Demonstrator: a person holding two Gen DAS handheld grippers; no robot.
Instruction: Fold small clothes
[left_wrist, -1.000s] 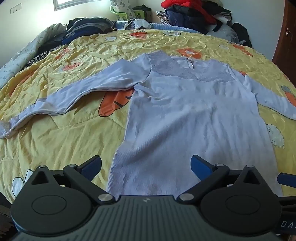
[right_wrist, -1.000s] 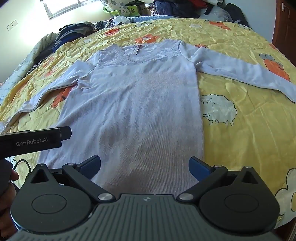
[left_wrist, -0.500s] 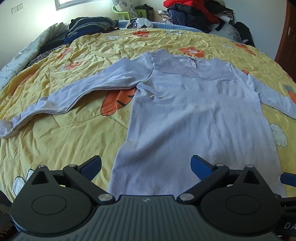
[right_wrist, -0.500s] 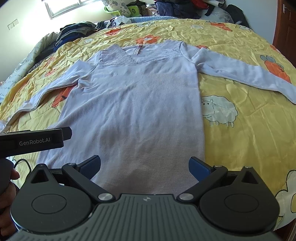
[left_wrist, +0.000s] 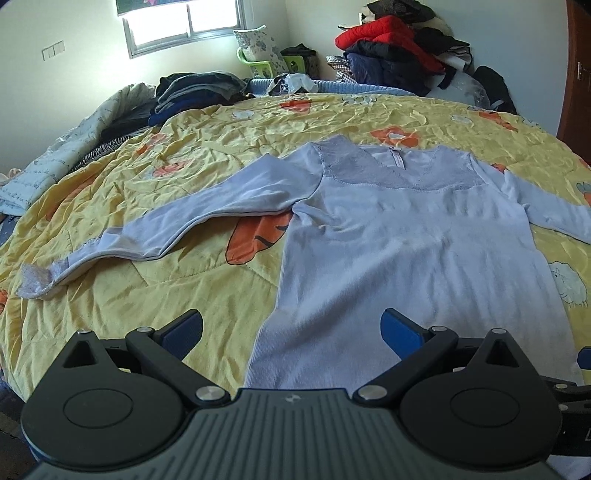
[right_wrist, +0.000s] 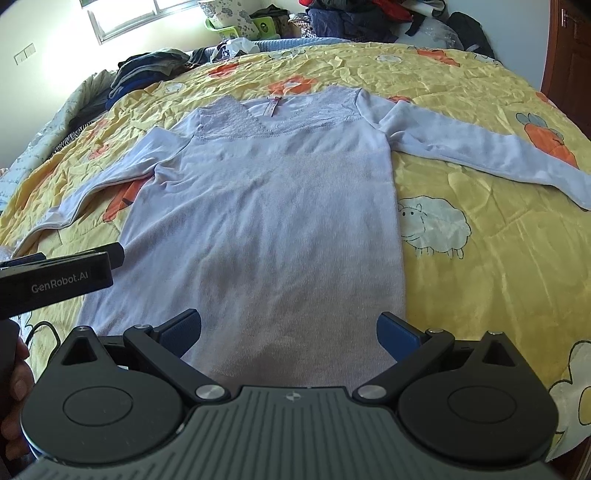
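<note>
A pale lilac long-sleeved top (left_wrist: 413, 251) is lying flat and face up in the middle of a bed (left_wrist: 155, 295), on a yellow quilt printed with carrots and sheep. Its long axis is running from the near edge of the bed, where the hem is sitting, toward the far edge, where the V-neck is pointing. A darker lace yoke (right_wrist: 258, 118) is crossing the chest and shoulders, and a small label is showing inside the neckline. The body is spreading smooth with only faint ripples.

Both sleeves are stretching outward and angling back toward the near edge: the left sleeve (left_wrist: 184, 225) is reaching toward the bed's left side, its cuff crumpled, while the right sleeve (right_wrist: 487, 155) is lying across a carrot print toward the right side.

The left claw (left_wrist: 291, 332) is hovering with its blue-padded fingers spread wide over the hem's left corner, holding nothing. The right claw (right_wrist: 290, 330) is likewise spread wide and empty above the hem's right half. In the right wrist view the left tool's black body is jutting in from the left, with part of a hand (right_wrist: 14, 376) gripping it.

Heaps of dark and red clothes (left_wrist: 399, 51) are piling up beyond the far edge, beneath a bright window (left_wrist: 184, 22).
</note>
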